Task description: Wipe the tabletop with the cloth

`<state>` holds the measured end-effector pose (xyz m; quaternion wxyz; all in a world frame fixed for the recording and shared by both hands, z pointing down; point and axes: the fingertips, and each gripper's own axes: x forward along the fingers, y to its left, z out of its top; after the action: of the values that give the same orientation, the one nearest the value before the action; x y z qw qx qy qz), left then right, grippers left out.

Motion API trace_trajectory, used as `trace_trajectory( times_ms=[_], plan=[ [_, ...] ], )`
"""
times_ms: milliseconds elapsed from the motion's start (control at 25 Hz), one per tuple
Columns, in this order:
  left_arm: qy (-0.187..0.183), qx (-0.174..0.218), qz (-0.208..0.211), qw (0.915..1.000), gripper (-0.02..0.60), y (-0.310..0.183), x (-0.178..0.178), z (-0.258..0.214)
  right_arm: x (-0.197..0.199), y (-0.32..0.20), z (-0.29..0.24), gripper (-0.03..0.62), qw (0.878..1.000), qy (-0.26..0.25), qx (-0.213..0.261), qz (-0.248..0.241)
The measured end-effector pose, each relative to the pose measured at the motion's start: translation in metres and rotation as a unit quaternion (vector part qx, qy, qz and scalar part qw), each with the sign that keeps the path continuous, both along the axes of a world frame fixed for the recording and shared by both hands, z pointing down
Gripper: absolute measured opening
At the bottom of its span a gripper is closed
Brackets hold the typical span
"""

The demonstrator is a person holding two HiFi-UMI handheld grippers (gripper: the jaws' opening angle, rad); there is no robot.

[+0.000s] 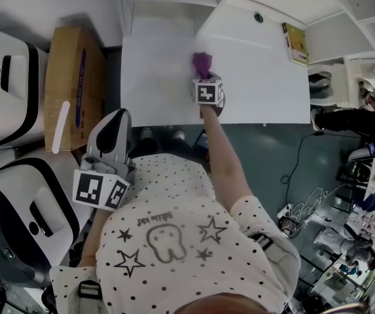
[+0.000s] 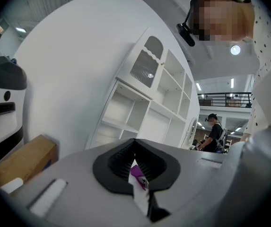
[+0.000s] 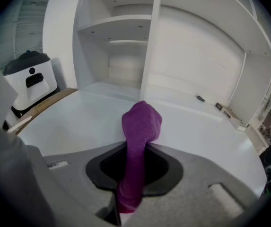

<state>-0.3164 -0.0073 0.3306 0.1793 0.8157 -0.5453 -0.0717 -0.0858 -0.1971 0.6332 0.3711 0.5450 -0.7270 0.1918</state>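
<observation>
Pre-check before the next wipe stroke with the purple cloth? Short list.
1. Purple cloth held in right tool: ok, jaws shut on it.
2. Cloth pressed onto white tabletop: cannot tell; its free end bunches up ahead of the jaws.
3. Surface around the cloth bare: ok; small dark item and yellow-green box lie off at the far right.
4. Left tool out of the way: ok; shut, empty, off the table by the person's torso.

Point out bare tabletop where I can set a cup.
Tabletop is bare left of the purple cloth, toward the cardboard box, and right of it up to the yellow-green item. The right gripper crowds the middle.
</observation>
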Motion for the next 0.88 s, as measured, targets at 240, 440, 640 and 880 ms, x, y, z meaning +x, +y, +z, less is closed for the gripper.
trace_trajectory(
  times_ms=[240,440,640,880],
  plan=[
    [0.005,-0.002,-0.005,1.0,-0.005,0.003,-0.003,0.002,-0.012,0.003,0.002,0.061,1.0,0.004,0.003,-0.009],
    [0.008,-0.004,-0.01,0.9999,-0.005,0.006,-0.009,0.002,-0.023,0.006,-0.001,0.061,1.0,0.003,0.002,-0.012],
    [0.012,-0.006,-0.013,0.9998,-0.005,0.008,-0.015,0.005,-0.034,0.007,-0.001,0.061,1.0,0.002,0.004,-0.014],
    [0.015,-0.006,-0.015,0.9998,-0.005,0.012,-0.021,0.007,-0.049,0.013,0.003,0.061,1.0,0.002,-0.002,-0.02]
  ],
)
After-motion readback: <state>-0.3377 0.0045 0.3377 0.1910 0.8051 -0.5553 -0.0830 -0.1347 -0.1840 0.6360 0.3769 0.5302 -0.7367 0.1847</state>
